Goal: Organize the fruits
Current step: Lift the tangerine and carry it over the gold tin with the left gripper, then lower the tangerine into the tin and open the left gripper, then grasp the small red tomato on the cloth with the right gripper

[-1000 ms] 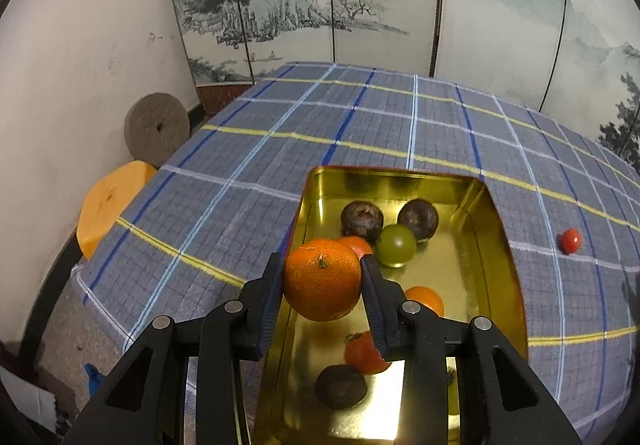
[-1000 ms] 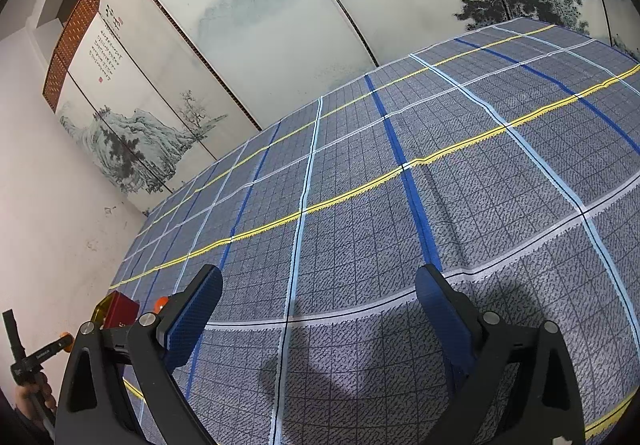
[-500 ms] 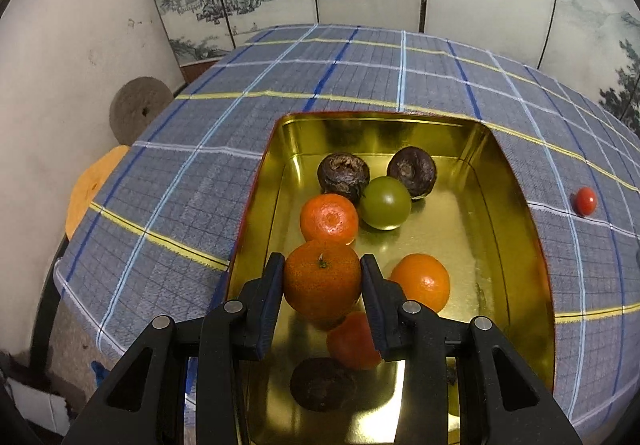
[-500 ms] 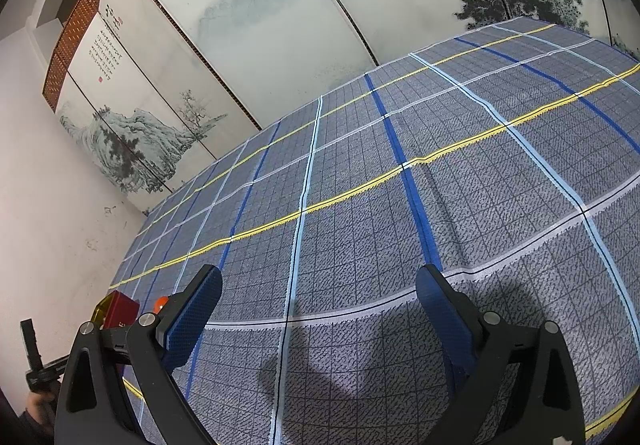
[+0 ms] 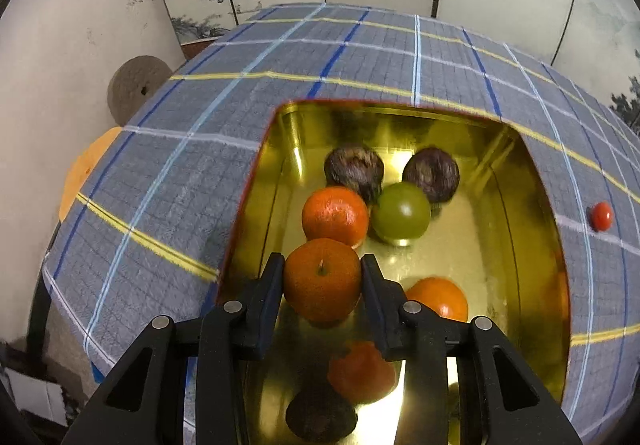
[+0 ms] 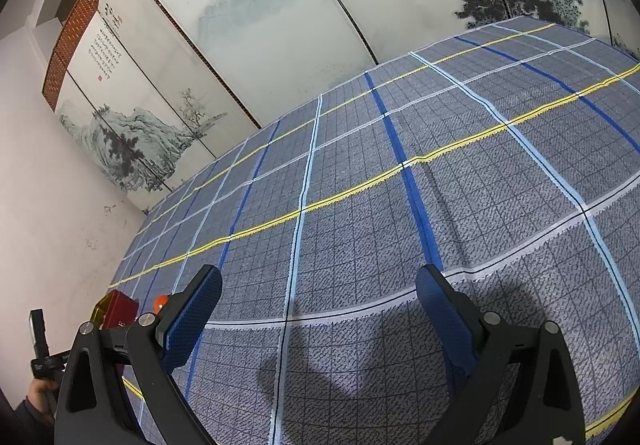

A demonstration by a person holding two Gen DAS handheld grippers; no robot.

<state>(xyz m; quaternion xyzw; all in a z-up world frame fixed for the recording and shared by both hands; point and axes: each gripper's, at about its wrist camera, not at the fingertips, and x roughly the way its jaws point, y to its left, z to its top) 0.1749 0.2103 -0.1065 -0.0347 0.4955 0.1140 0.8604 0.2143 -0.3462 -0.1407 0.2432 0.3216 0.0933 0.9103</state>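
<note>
The left gripper point(image 5: 322, 277) is pinching a mandarin point(image 5: 322, 279) between its jaws, the pads pressing on the fruit's two flanks with the stem dimple facing the camera. It is hanging over the near left part of the gold tray point(image 5: 532, 229), which is sitting on the checked table point(image 5: 192, 181) and already holding another mandarin point(image 5: 335, 216), a green fruit point(image 5: 401, 212), two dark wrinkled fruits point(image 5: 354, 169) and more orange ones lower down. A small red fruit point(image 5: 601, 216) is lying on the cloth, apart from the tray on the right.

The held mandarin is looking light and round with a loose, slightly pebbled peel — soft enough to bruise or split under a hard squeeze, and prone to rolling once freed (the tray floor is smooth and shiny). Gripping across the widest part, as here, seems the safest hold; a pinch nearer the top or bottom would probably let it squirt out.

The right gripper point(image 6: 318, 315) is hovering over bare cloth, jaws spread wide, with nothing between them
</note>
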